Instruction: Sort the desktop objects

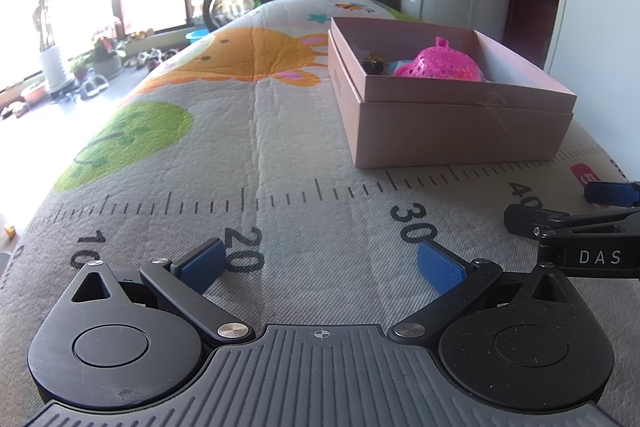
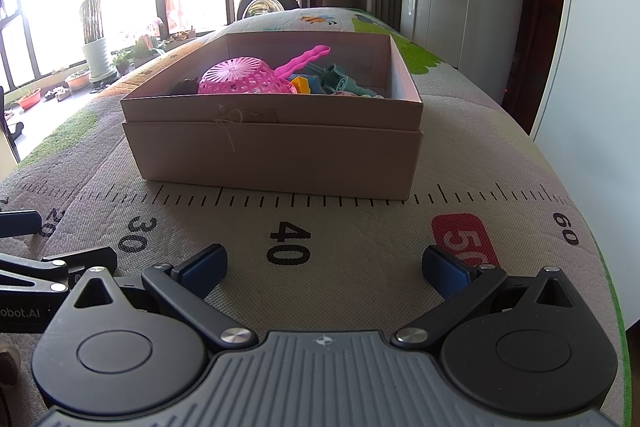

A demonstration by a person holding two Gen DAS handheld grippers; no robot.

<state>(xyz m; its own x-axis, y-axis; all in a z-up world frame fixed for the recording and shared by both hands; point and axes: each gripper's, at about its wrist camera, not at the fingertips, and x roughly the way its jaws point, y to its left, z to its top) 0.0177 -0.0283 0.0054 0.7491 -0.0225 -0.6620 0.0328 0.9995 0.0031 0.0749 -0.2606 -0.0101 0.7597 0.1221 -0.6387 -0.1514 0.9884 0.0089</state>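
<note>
A pink cardboard box (image 1: pixel 460 131) (image 2: pixel 280 159) stands on the printed mat. Inside it lie a pink mesh strainer (image 1: pixel 446 65) (image 2: pixel 246 79) with a long handle, a teal toy (image 2: pixel 340 79) and an orange-yellow piece (image 2: pixel 302 85). My left gripper (image 1: pixel 324 263) rests open low over the mat near the 20–30 marks, nothing between its blue pads. My right gripper (image 2: pixel 326 265) is open too, above the 40–50 marks, facing the box's front wall. The right gripper's fingers (image 1: pixel 560 219) show at the right edge of the left wrist view.
The mat (image 1: pixel 280 147) carries a ruler scale, a giraffe and green patches, and drops off at its left and right edges. A white wall panel (image 2: pixel 592 27) stands to the right. Windows, potted plants (image 2: pixel 96 55) and a washing machine (image 2: pixel 266 3) lie beyond.
</note>
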